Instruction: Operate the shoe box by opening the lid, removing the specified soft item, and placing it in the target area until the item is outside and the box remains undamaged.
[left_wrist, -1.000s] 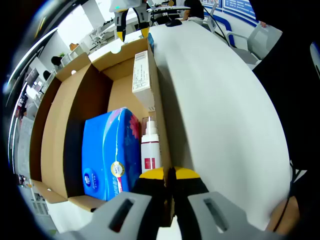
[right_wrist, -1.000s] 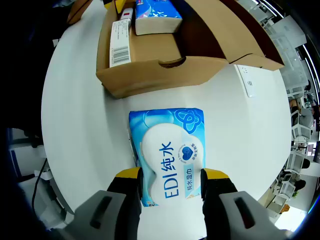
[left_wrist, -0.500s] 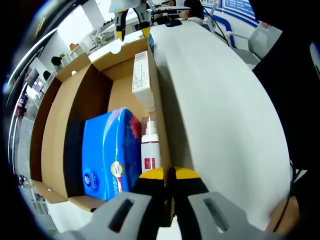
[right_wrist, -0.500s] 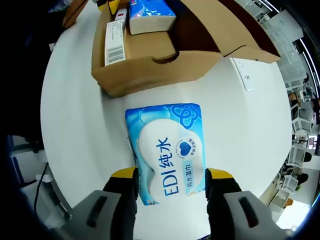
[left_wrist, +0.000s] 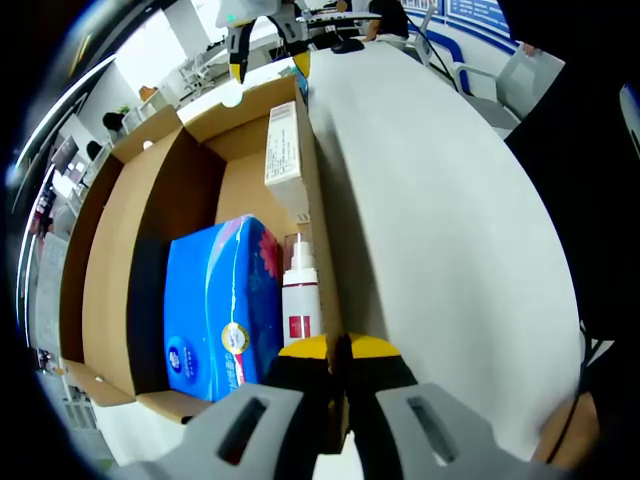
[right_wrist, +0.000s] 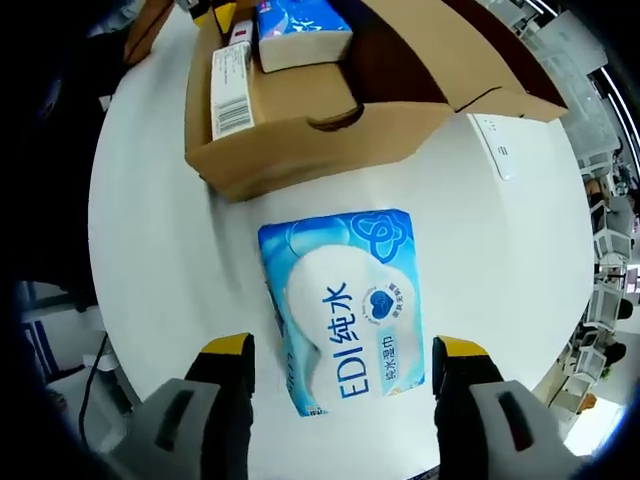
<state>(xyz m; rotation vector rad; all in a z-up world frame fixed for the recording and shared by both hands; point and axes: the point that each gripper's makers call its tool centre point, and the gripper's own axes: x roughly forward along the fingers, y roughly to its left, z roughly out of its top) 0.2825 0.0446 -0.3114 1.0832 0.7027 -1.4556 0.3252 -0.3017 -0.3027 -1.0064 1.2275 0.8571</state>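
Note:
The open cardboard shoe box (left_wrist: 110, 250) holds a blue tissue pack (left_wrist: 215, 300), a white spray bottle (left_wrist: 298, 300) and a long white carton (left_wrist: 283, 150). My left gripper (left_wrist: 340, 350) is shut on the box's right side wall. In the right gripper view a blue-and-white wet-wipes pack (right_wrist: 345, 320) lies flat on the white table (right_wrist: 150, 250), just in front of the box (right_wrist: 300, 140). My right gripper (right_wrist: 342, 360) is open wide, its jaws on either side of the pack's near end and clear of it. The right gripper (left_wrist: 265, 25) hangs beyond the box's far end.
A small white flat device (right_wrist: 497, 150) lies on the table beside the box's raised lid (right_wrist: 450, 60). The table's edge (right_wrist: 100, 330) curves close on the left. A person's dark clothing (left_wrist: 590, 180) stands at the table's right side. Office chairs (left_wrist: 500, 80) stand beyond.
My right gripper's jaws have spread wider and let go of the wet-wipes pack, which now rests free on the table. The left gripper and box have not moved.

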